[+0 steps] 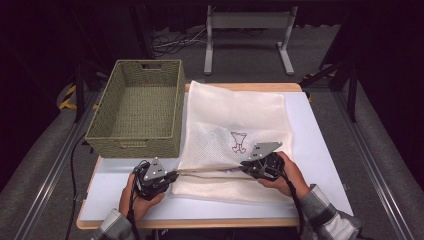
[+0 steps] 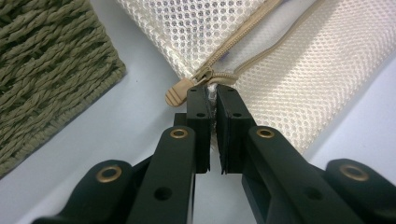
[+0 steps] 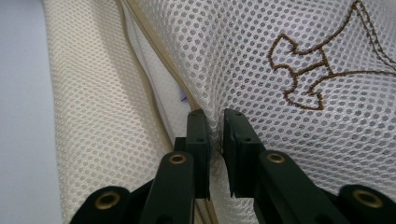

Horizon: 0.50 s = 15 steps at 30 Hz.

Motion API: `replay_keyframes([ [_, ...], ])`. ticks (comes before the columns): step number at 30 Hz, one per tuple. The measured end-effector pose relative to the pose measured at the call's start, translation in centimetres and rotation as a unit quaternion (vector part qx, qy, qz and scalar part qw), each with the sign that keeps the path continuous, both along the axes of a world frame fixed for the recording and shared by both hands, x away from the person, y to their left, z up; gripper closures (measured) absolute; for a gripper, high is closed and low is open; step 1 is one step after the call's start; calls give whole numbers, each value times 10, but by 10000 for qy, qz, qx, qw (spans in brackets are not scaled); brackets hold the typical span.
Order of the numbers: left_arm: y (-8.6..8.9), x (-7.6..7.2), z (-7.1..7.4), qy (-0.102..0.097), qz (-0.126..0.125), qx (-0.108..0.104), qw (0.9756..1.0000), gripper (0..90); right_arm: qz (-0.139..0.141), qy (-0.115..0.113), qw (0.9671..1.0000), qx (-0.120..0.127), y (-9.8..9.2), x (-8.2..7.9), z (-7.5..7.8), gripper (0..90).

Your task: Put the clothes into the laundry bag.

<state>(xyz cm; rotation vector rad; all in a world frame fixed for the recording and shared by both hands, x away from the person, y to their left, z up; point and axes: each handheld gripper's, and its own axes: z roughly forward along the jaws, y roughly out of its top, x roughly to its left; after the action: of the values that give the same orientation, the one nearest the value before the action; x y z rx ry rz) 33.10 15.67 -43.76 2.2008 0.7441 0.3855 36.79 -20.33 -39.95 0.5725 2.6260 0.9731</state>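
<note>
Left gripper view, hand-held gripper (image 2: 212, 93) pinching mesh bag (image 2: 289, 60).

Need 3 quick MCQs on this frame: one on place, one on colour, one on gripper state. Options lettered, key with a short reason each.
1. Where does the woven basket stand relative to the mesh laundry bag?
A. on top of it
B. at its left in the high view
C. at its right in the high view

2. What colour is the outline stitched on the bag, the embroidered figure?
A. brown
B. green
C. blue

3. What is the left hand-held gripper doing?
A. open above the basket
B. shut on nothing
C. shut on the bag's edge beside the zip pull

Key:
1 B, the basket sits on the table left of the bag.
2 A, the right gripper view shows brown thread.
3 C, the left gripper view shows the jaws pinching mesh at the zip's end; the right hand-held gripper likewise pinches mesh by the zip.
</note>
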Motion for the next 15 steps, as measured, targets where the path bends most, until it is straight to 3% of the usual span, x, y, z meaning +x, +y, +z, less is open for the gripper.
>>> replay_keyframes([
  [15, -2, -4, -2, -21, -83, 6, 10000, 851, 27, 17, 10000, -53, 1, -1, -3, 795],
])
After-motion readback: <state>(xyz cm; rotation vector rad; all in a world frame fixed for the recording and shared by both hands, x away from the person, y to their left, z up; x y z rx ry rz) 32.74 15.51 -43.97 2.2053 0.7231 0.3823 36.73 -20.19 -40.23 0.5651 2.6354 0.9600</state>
